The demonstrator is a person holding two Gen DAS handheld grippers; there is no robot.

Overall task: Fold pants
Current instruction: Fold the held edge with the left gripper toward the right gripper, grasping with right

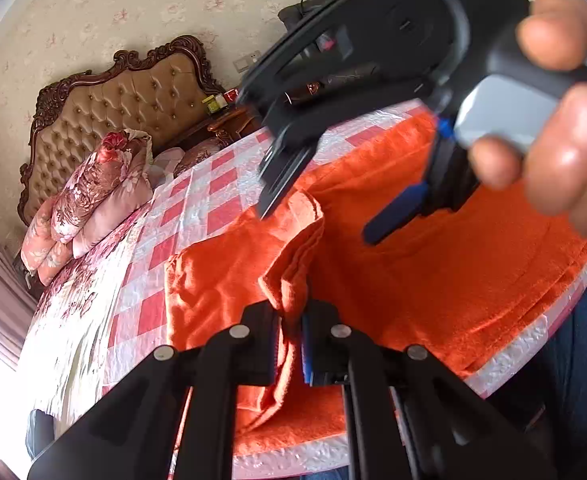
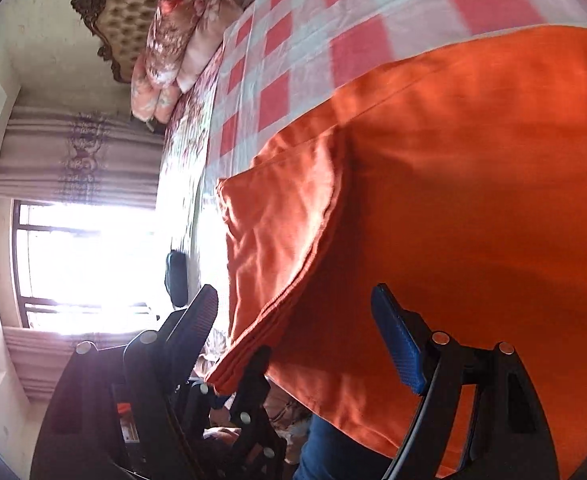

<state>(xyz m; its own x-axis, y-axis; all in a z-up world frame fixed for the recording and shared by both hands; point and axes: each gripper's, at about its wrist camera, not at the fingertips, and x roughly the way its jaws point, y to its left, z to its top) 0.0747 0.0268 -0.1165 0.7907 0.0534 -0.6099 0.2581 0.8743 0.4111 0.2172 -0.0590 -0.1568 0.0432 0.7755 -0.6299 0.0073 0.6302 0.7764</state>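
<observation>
Pants (image 1: pixel 433 280), orange, lie spread on the checkered sheet (image 1: pixel 197 216) of the bed, filling centre and right of both frames. Left gripper (image 1: pixel 291 344), bottom centre, is pinched tight on a raised fold of them. Right gripper (image 2: pixel 293 320) hangs above the fabric, jaws wide, nothing between them.

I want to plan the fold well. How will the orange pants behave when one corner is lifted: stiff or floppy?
Probably floppy: the pants drape and crease where the left claw pinches a fold. Likely light, since that small pinch lifts several layers. They may sag or slide over the bed's edge, where the cloth already hangs down.
</observation>
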